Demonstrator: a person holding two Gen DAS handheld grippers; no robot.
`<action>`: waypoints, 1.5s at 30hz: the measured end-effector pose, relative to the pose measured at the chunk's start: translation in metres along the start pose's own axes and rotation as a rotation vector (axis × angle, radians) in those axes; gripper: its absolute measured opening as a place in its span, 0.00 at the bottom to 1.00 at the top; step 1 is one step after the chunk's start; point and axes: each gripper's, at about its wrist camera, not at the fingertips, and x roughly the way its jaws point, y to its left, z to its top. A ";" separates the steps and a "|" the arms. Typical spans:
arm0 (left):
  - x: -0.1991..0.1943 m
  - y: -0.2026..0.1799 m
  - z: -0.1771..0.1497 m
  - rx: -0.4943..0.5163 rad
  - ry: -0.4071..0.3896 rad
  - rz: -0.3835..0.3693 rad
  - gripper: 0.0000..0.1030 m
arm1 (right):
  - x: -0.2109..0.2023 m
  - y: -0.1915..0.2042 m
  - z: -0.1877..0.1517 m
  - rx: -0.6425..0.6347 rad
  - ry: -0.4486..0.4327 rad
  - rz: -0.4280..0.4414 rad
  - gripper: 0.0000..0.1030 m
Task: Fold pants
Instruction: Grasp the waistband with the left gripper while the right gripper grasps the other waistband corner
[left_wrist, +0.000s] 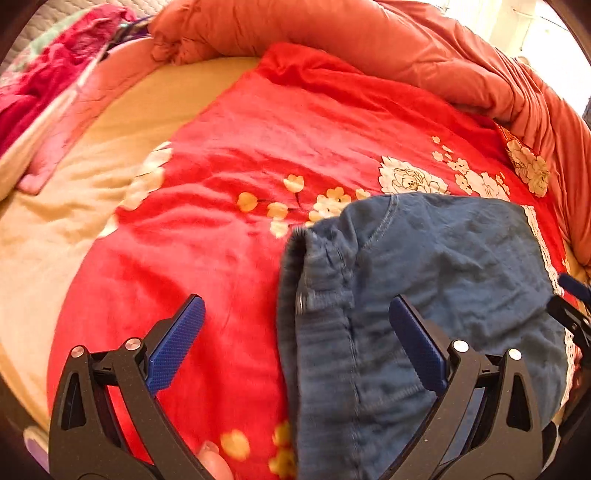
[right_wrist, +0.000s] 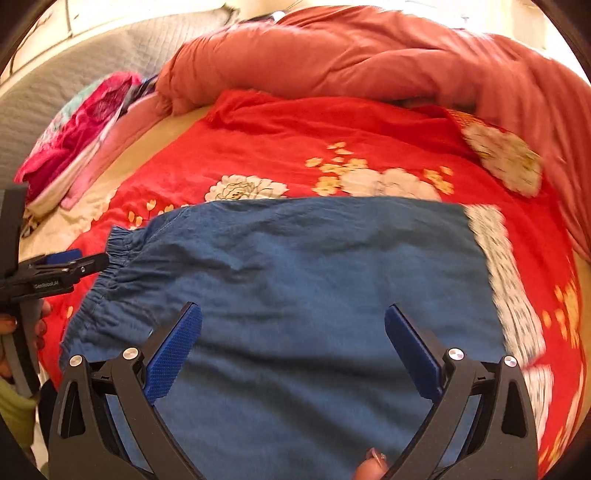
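Blue denim pants (right_wrist: 295, 266) with an elastic waistband (right_wrist: 110, 254) and a white lace hem (right_wrist: 506, 280) lie folded on a red floral blanket (right_wrist: 280, 147). My right gripper (right_wrist: 293, 317) is open, hovering above the middle of the pants. My left gripper (left_wrist: 295, 310) is open at the waistband end of the pants (left_wrist: 424, 280), one finger over the blanket, the other over the denim. The left gripper also shows in the right wrist view (right_wrist: 70, 264), beside the waistband. The right gripper's tip shows at the left wrist view's right edge (left_wrist: 572, 306).
A bunched salmon duvet (right_wrist: 351, 59) lies along the far side. Pink and magenta clothes (right_wrist: 81, 125) are piled at the far left on a cream sheet (left_wrist: 66, 214). A grey quilted headboard (right_wrist: 74, 66) stands behind.
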 end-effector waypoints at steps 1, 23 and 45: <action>0.005 0.002 0.003 0.002 0.004 0.003 0.91 | 0.008 0.003 0.008 -0.031 0.009 -0.008 0.96; -0.026 -0.001 0.011 0.140 -0.199 -0.197 0.24 | 0.125 0.061 0.104 -0.547 0.117 0.089 0.95; -0.089 -0.018 -0.034 0.226 -0.306 -0.212 0.24 | -0.022 0.045 0.030 -0.347 -0.067 0.255 0.08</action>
